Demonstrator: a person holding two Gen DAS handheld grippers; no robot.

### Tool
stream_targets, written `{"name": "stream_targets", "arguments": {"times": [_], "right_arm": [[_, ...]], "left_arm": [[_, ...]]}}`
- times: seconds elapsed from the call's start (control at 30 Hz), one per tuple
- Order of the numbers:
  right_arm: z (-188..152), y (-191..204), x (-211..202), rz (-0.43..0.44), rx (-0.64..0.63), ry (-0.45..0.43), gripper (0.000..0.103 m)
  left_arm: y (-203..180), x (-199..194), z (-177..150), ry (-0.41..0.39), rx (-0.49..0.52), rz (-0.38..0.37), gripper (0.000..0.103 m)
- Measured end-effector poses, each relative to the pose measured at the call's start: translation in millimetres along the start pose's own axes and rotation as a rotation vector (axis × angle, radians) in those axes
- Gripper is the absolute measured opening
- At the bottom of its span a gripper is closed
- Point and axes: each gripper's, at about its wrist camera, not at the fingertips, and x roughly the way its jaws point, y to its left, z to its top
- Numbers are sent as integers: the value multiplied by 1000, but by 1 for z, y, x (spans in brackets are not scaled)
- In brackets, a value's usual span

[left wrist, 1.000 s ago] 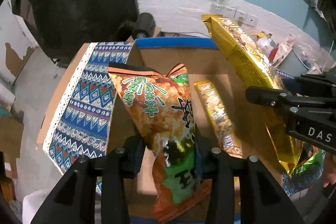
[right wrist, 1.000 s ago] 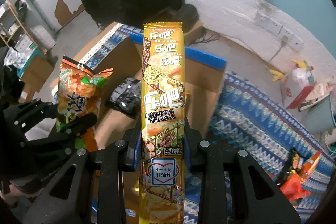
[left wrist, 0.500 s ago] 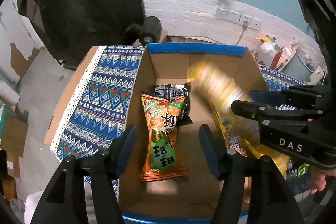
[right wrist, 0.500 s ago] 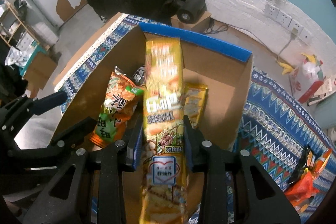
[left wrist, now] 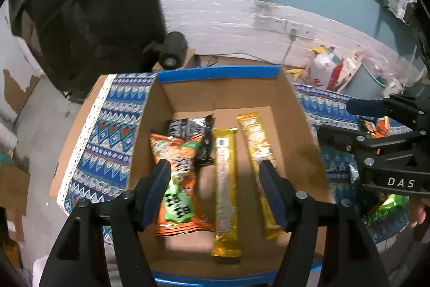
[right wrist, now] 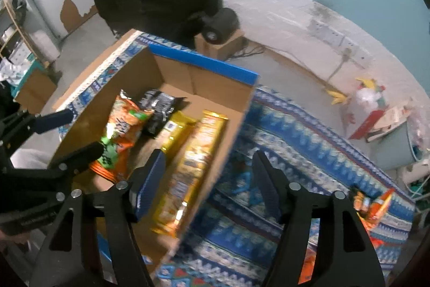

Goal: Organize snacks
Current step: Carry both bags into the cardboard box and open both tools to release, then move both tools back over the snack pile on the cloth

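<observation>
On the cloth (right wrist: pixel 309 152) right of the box (right wrist: pixel 204 63), loose snacks (right wrist: pixel 372 206) lie nearest the right gripper (right wrist: pixel 208 179); both grippers gape empty, left gripper (left wrist: pixel 215 188) over the box.

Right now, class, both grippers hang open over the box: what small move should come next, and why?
Probably swing the right gripper toward the orange packet lying on the patterned cloth. Four packets already lie in the cardboard box, and both grippers are empty.

A table under a blue patterned cloth (right wrist: pixel 309 141) carries a cardboard box (left wrist: pixel 228 96) and loose snack packets (right wrist: pixel 373 206).
</observation>
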Motion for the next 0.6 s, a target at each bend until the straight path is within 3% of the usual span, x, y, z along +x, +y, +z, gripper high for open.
{"name": "stream_targets", "arguments": {"times": [0.3,0.6], "right_arm": [[-30,-39,-35,-47,0,-19,72],[-67,-89,-68,-111,38,-34,74]], "left_arm": [[-54,-14,5,-33,115,-65,76],[-113,-12,5,-5,224,-148,76]]}}
